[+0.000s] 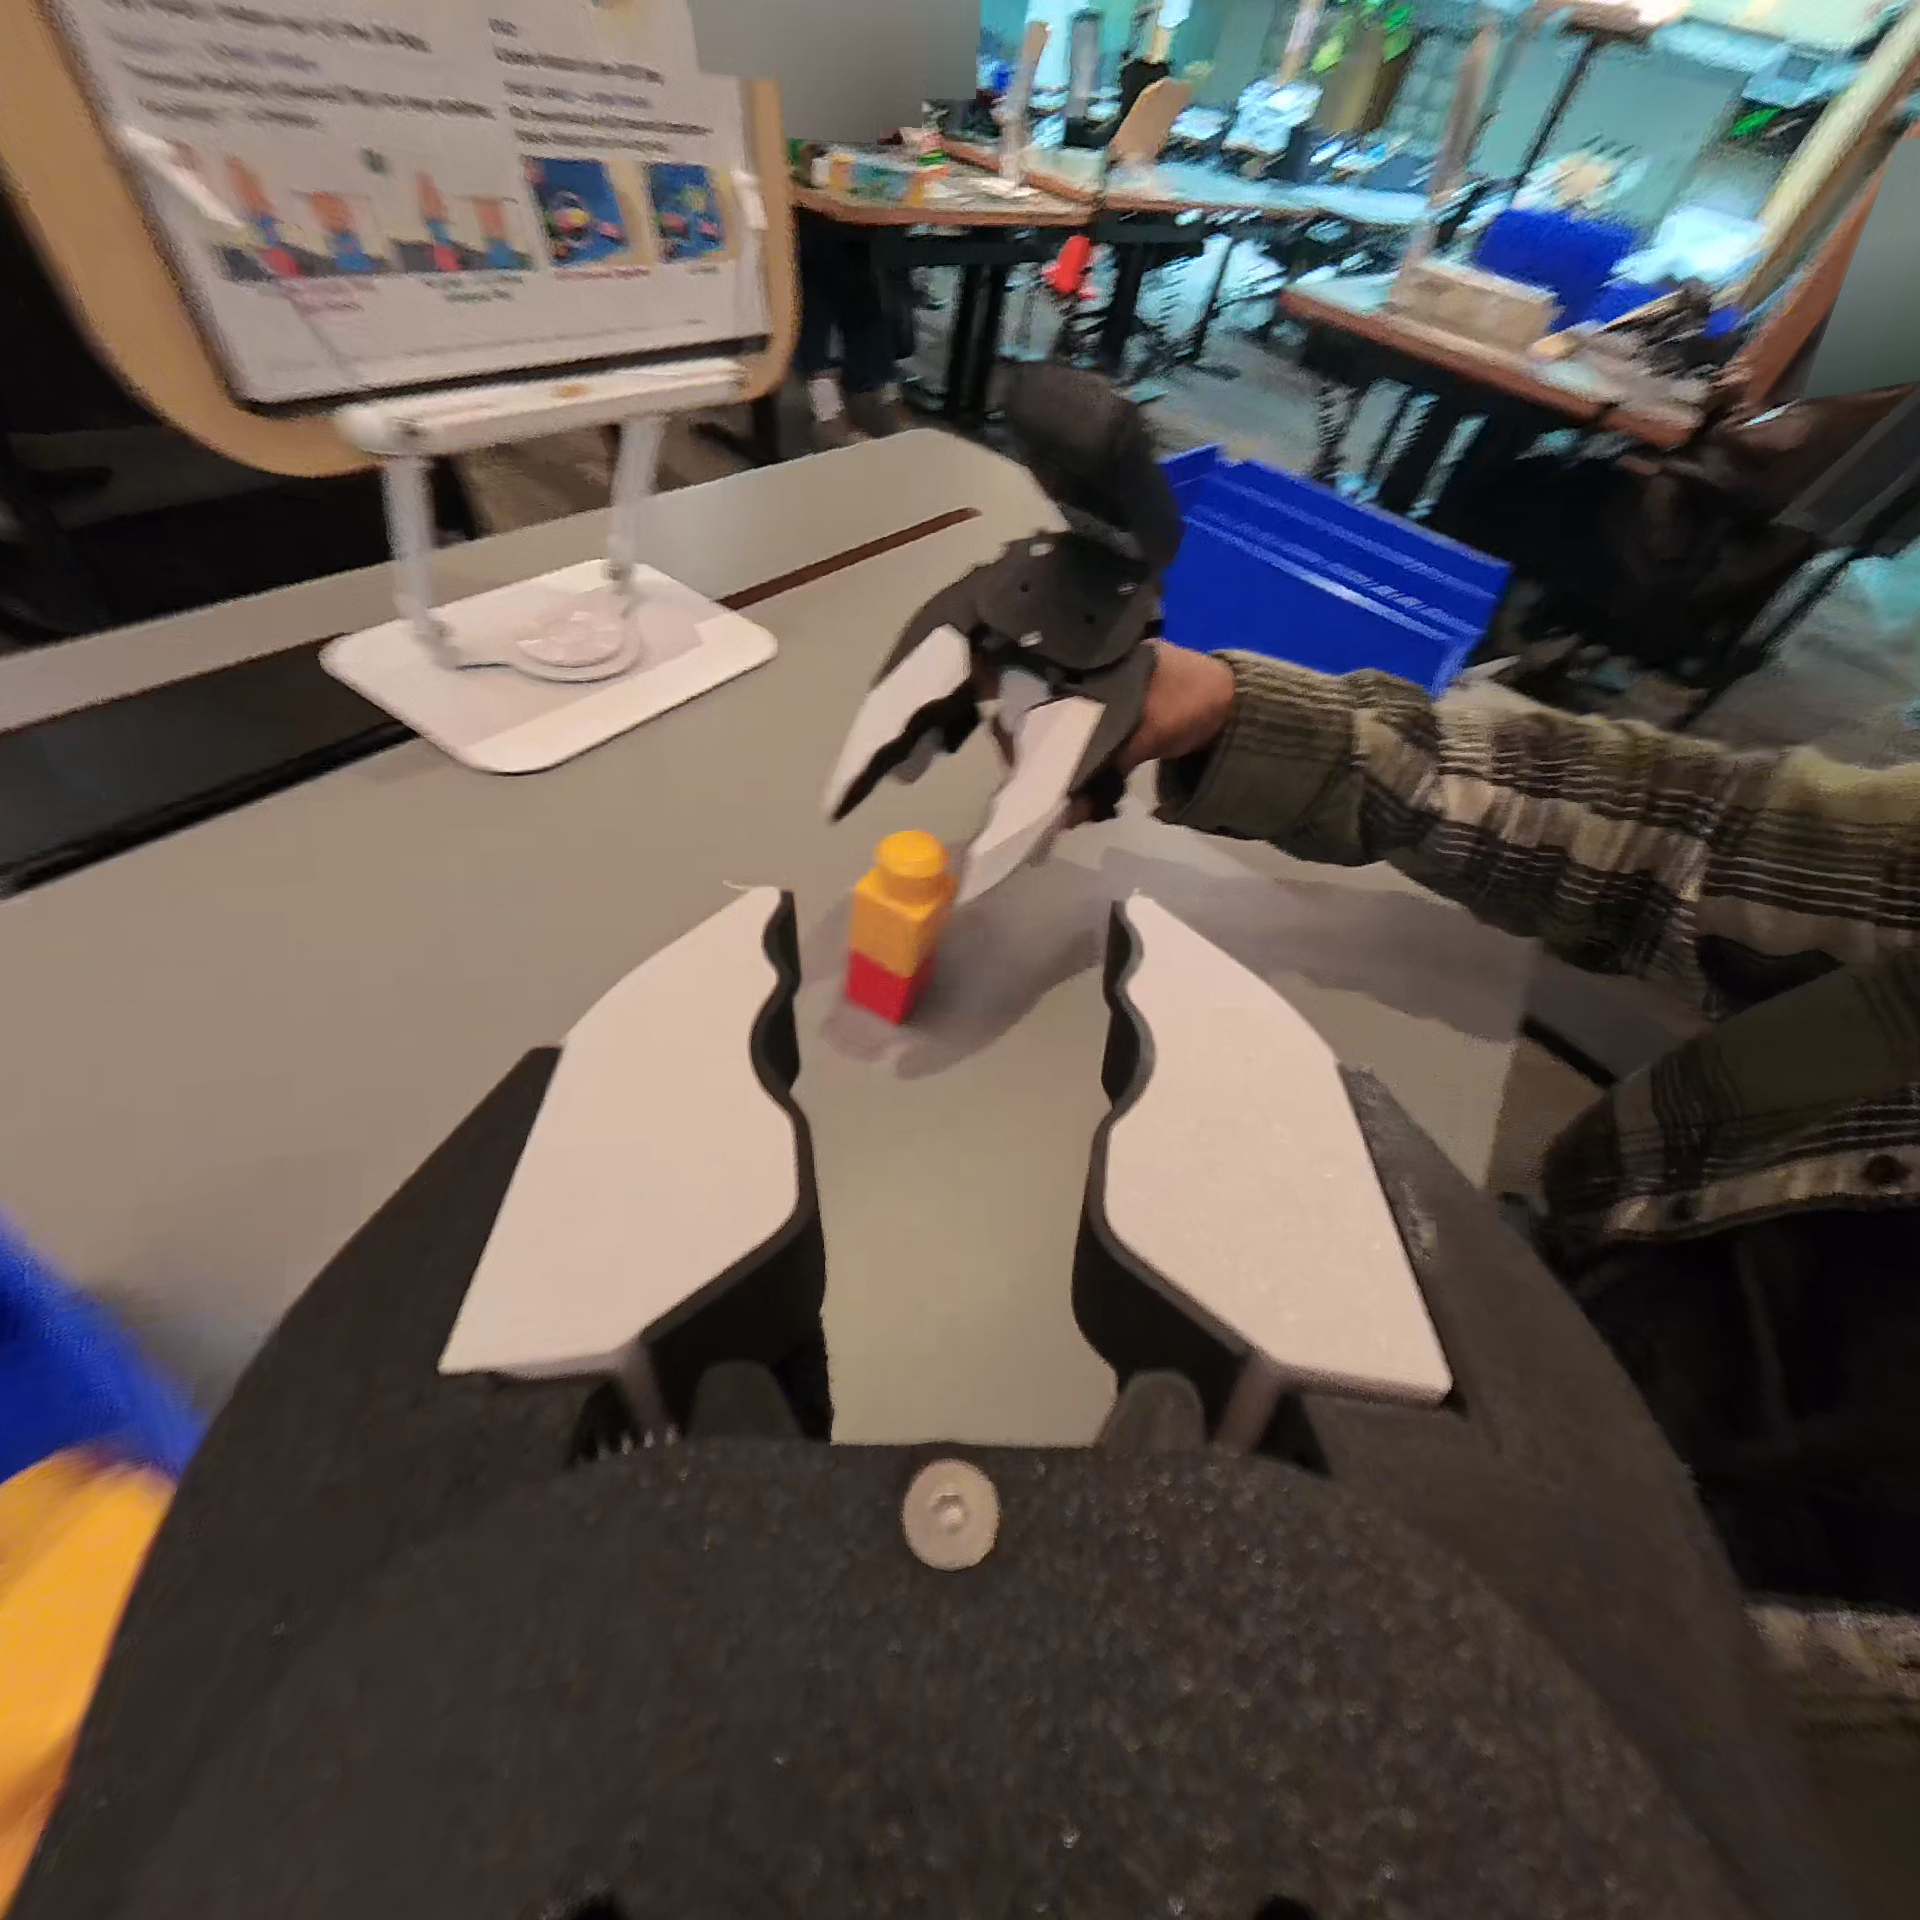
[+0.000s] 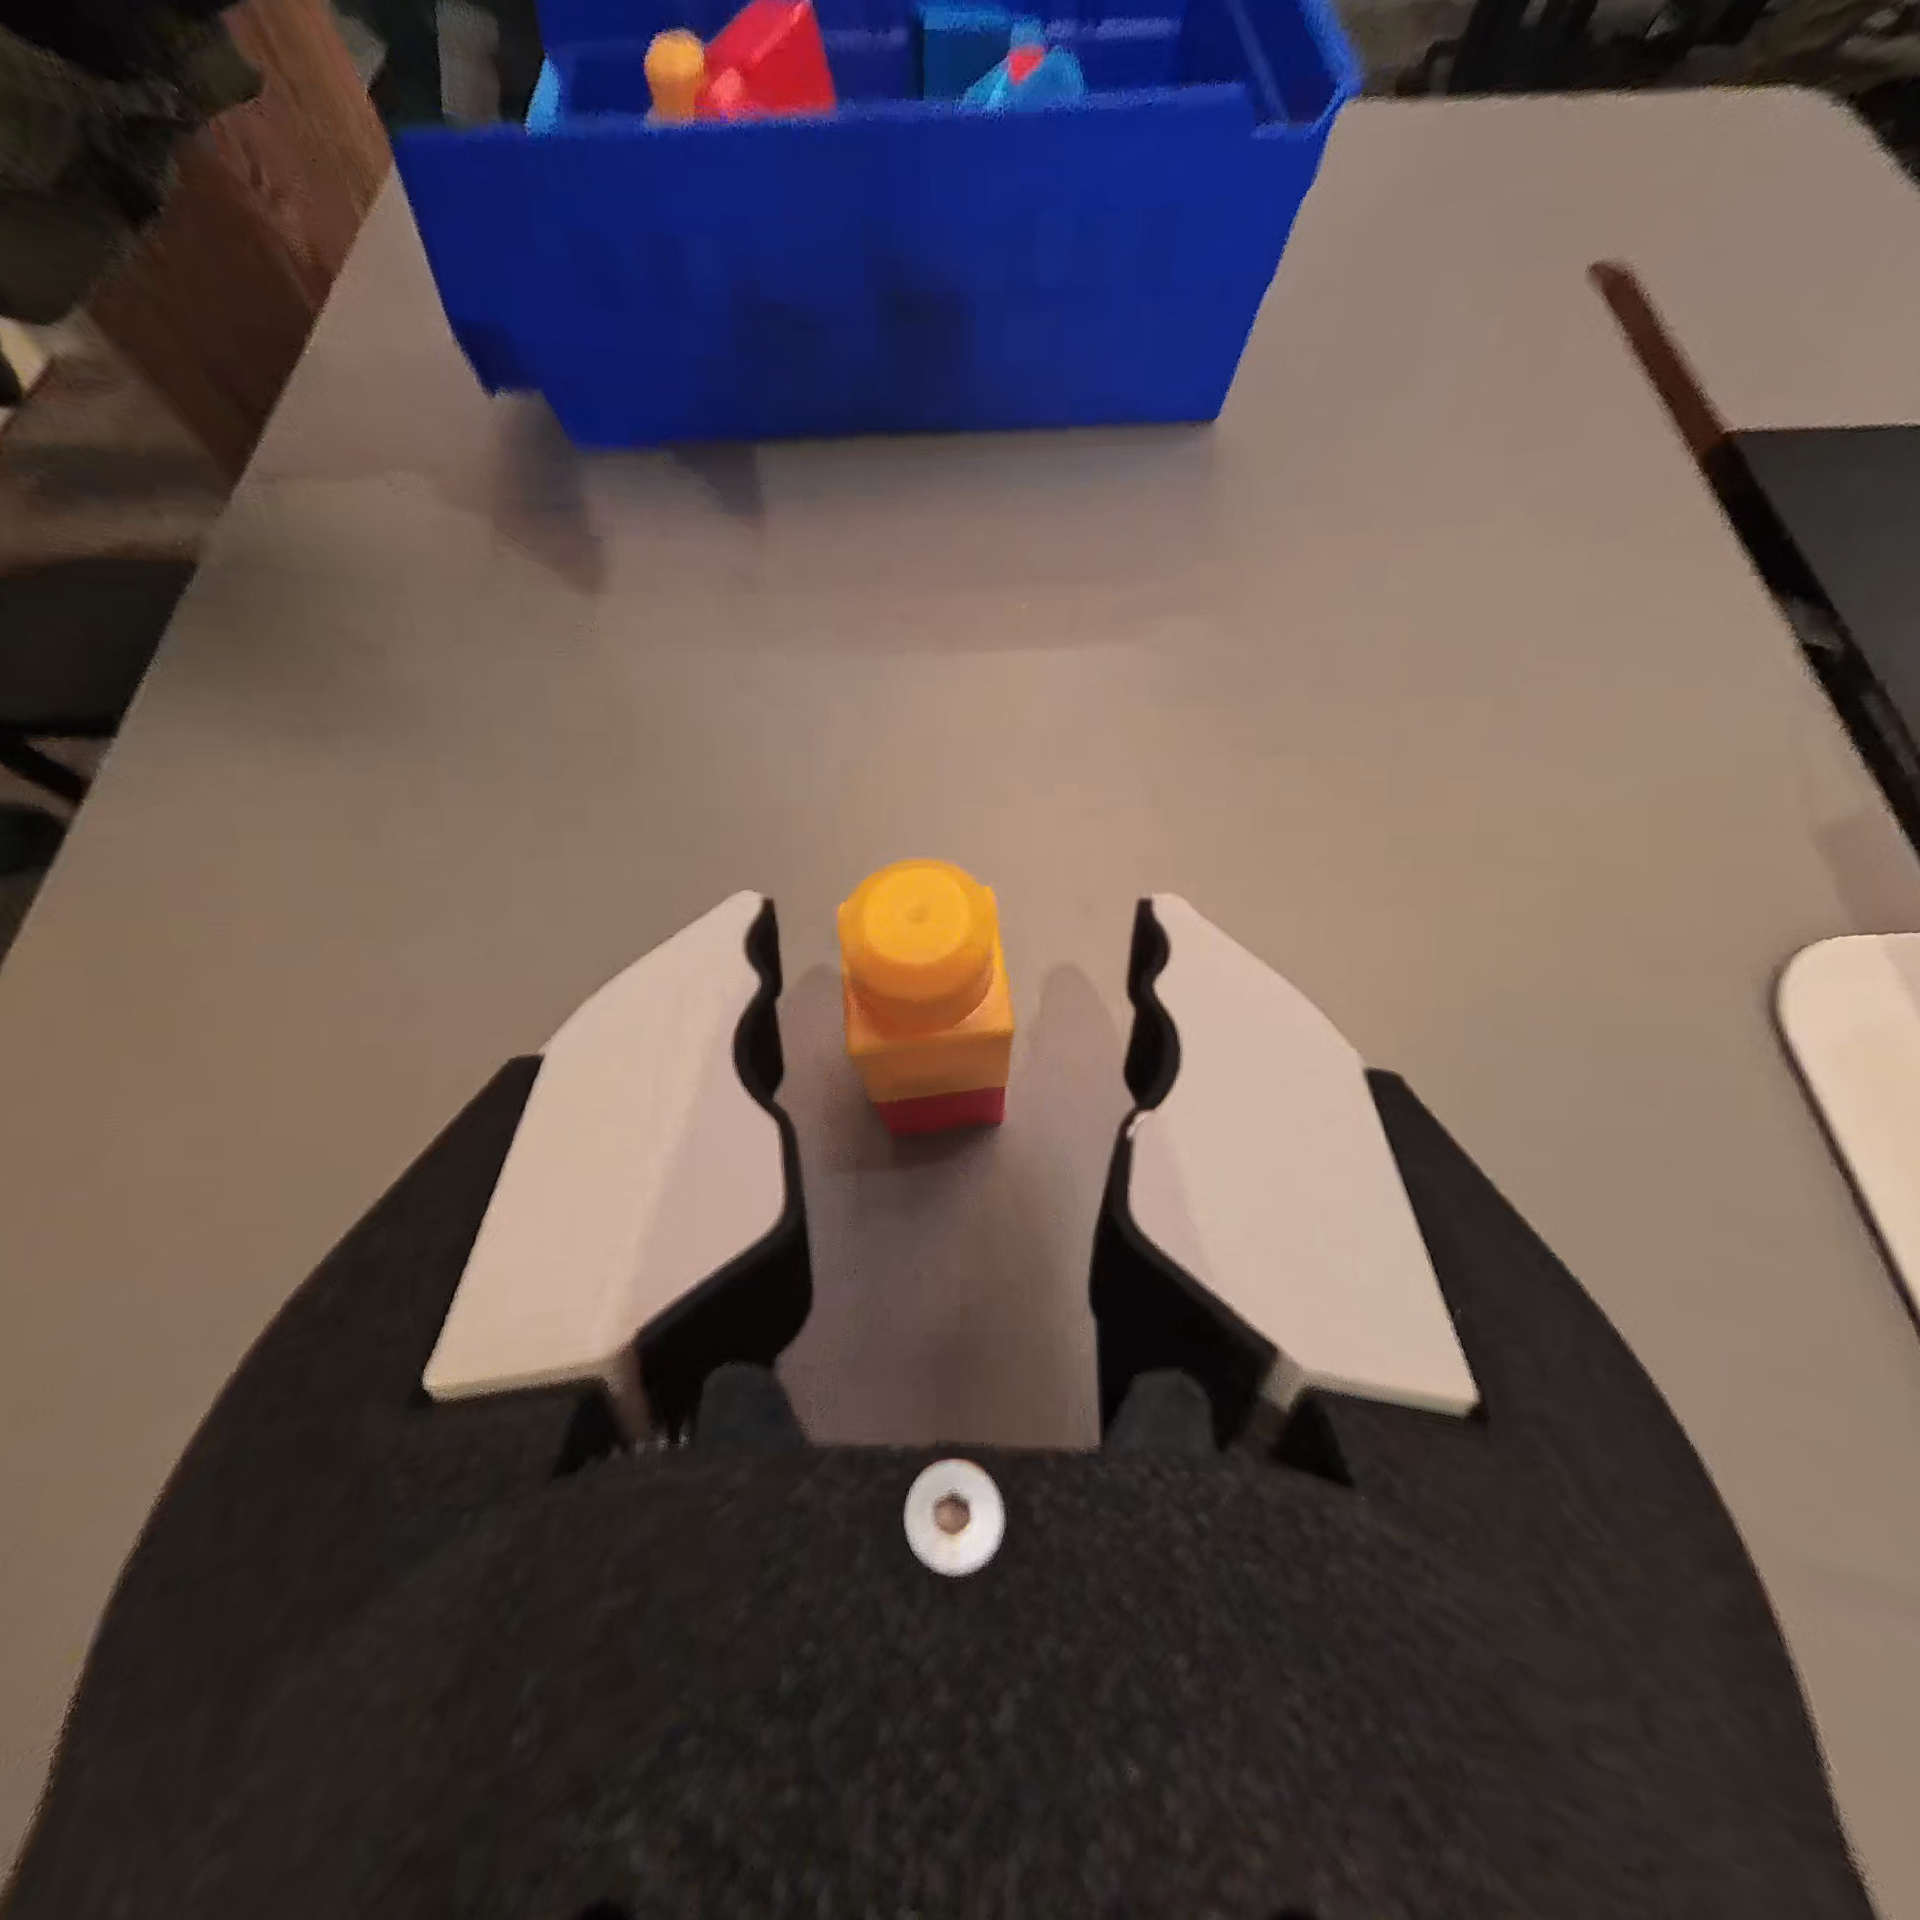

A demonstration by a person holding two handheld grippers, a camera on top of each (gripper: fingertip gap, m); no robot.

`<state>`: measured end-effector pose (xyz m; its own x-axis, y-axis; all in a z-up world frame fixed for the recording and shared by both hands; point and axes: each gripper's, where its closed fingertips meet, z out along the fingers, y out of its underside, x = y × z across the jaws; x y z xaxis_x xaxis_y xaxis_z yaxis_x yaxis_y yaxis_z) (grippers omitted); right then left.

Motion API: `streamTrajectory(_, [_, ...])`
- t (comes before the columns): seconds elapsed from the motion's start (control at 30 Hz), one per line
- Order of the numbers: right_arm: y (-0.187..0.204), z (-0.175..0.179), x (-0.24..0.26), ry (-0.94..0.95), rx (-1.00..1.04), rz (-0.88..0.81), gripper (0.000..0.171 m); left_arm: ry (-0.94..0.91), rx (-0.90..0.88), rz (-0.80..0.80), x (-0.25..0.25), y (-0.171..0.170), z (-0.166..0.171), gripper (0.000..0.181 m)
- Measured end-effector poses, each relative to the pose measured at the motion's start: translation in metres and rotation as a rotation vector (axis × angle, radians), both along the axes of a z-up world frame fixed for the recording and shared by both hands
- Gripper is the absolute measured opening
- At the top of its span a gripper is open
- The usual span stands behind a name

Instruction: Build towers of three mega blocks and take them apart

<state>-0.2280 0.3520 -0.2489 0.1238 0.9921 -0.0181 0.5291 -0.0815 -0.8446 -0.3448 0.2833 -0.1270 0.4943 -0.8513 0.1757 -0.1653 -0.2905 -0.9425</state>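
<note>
Yellow plastic is topping the small stack: a yellow block (image 2: 928,1003) is sitting pressed onto a red block (image 2: 940,1110), upright on the grey surface (image 2: 1039,675). That makes 2 blocks, so the tower is probably 1 short of its 3, or 1 down in dismantling; which, I cannot tell. The right tongs (image 2: 954,940) are hanging released above the stack with a finger on either side of it, touching nothing, likely lined up to grip the yellow block. The left tongs (image 1: 951,935) are also gaping and empty, pointing at the stack from near it, perhaps ready to steady the red block. Beyond the stack, a blue bin (image 2: 883,260) is holding spare blocks.
</note>
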Motion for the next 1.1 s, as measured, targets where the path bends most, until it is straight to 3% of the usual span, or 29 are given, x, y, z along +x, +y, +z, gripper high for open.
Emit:
streamTrajectory(0.03, [0.003, 0.008, 0.002, 0.028, 0.009, -0.023, 0.067, 0.039, 0.012, 0.050, -0.018, 0.003, 0.006, 0.057])
streamTrajectory(0.23, [-0.014, 0.042, 0.032, 0.122, 0.029, -0.102, 0.068, 0.242, -0.015, 0.300, -0.144, 0.013, 0.015, 0.058])
streamTrajectory(0.43, [-0.068, 0.036, 0.062, 0.164, -0.005, -0.091, 0.060, 0.549, -0.089, 0.201, -0.206, 0.001, -0.042, 0.052])
streamTrajectory(0.57, [-0.096, 0.029, 0.076, 0.170, -0.033, -0.107, 0.059, 0.662, -0.291, 0.164, -0.214, -0.004, -0.094, 0.051])
streamTrajectory(0.67, [-0.107, 0.025, 0.085, 0.172, -0.042, -0.127, 0.060, 0.706, -0.307, 0.157, -0.212, 0.000, -0.120, 0.051])
streamTrajectory(0.9, [-0.115, 0.027, 0.097, 0.174, -0.045, -0.151, 0.060, 0.736, -0.395, 0.154, -0.210, 0.004, -0.153, 0.047])
streamTrajectory(1.03, [-0.116, 0.031, 0.100, 0.190, -0.039, -0.159, 0.060, 0.749, -0.460, 0.127, -0.210, 0.001, -0.164, 0.029])
streamTrajectory(1.1, [-0.116, 0.031, 0.101, 0.194, -0.036, -0.160, 0.060, 0.742, -0.469, 0.131, -0.210, 0.001, -0.164, 0.028])
